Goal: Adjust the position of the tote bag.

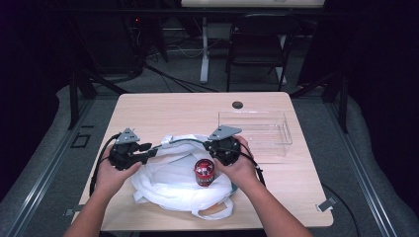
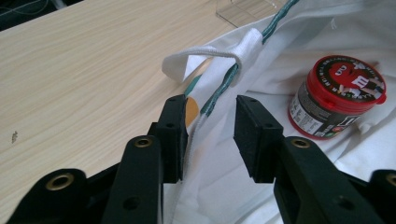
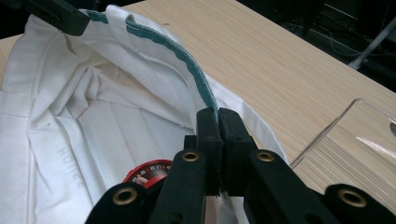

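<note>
White bag (image 1: pixel 170 185) lies on tabletop near front edge, mouth up, red-lidded jar (image 1: pixel 203 172) upright inside. Green-trimmed rim (image 3: pixel 187 63) runs left-right between both hands. Right gripper (image 1: pixel 223 148) pinches rim tight, jaws closed on cloth. Left gripper (image 2: pixel 208 130) at rim's other end: jaws half open, rim hanging between them, fabric brushing one pad, probably not clamped. Jar sits closer to right hand. Rim's long axis passes straight through left jaws, so closing there looks enough. Clear tray (image 1: pixel 257 131) beyond, toward right edge.
</note>
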### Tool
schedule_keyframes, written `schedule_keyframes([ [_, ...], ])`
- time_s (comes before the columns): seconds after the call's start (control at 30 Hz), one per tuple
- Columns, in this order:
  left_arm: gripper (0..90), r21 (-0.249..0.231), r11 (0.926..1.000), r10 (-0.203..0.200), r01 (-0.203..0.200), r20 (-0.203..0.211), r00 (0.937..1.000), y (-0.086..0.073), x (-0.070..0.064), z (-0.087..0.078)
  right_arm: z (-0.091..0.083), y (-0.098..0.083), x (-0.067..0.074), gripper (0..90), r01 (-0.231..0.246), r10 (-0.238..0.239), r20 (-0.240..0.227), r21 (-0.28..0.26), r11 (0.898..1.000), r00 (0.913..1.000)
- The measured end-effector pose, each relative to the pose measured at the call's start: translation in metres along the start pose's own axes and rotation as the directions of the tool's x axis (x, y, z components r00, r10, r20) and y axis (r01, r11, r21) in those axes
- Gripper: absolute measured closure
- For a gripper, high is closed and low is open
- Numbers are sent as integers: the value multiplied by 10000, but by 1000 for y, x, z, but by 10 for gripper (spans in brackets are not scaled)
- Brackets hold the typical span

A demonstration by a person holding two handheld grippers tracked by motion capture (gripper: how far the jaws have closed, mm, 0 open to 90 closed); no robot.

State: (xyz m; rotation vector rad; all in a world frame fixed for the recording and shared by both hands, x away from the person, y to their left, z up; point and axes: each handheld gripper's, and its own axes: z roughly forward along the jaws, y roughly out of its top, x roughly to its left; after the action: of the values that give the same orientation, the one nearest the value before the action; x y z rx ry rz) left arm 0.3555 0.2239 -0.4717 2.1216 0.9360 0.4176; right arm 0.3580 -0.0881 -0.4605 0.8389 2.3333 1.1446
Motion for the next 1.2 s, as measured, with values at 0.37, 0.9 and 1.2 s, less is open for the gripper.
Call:
schedule_keyframes([
  [0.37, 772, 196, 9996, 203, -198, -258, 9995, 1, -1, 10, 4, -1, -6, 882, -170, 169, 80, 67, 9998, 9998],
  [0.9, 869, 251, 9997, 85, -81, -150, 9999, 4, 0, 17, 10, -3, -11, 881, -320, 316, 192, 230, 9992, 9993],
  [1.2, 882, 317, 9995, -25, 25, -20, 10000, 5, 0, 18, 10, -4, -12, 880, -341, 336, 213, 261, 9991, 9992],
])
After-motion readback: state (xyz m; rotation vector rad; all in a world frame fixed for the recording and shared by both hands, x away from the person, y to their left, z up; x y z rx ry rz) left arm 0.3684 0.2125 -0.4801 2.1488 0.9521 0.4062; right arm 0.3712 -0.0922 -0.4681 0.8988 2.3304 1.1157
